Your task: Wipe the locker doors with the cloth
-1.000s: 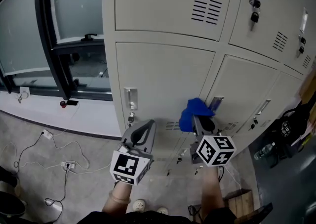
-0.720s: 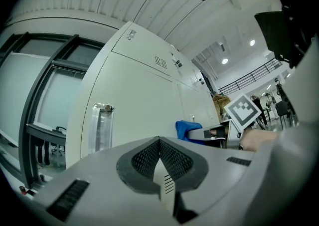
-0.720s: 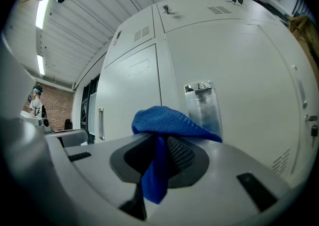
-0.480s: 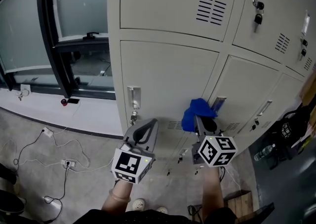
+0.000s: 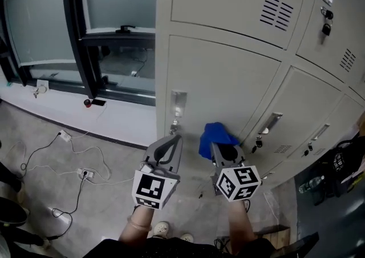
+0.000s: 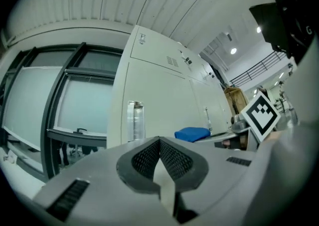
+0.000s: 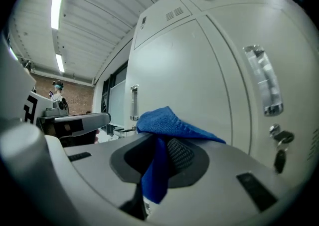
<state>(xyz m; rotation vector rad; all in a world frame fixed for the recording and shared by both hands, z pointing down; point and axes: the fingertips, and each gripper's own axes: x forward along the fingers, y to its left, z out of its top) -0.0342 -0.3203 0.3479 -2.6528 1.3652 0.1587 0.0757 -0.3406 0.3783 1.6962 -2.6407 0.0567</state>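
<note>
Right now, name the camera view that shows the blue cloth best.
The right gripper view: the blue cloth sits large and centred, pinched in the right tongs, its weave clear. The head view shows a small blue bunch by the locker door. The left gripper view shows only a small blue patch off to one side.

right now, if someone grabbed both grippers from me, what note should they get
Left gripper: jaws together, nothing in them, held low in front of the lockers.
Right gripper: shut on the blue cloth, which bunches out past the jaw tips.
Cloth sits near the lower part of the locker door, right of its latch plate; whether it touches the door cannot be told.
Done: cloth is gripped and brought to the door. No wipe marks show, so how much is wiped cannot be told.
Left: press the cloth to this door, wipe it, then likely the neighbouring doors.
</note>
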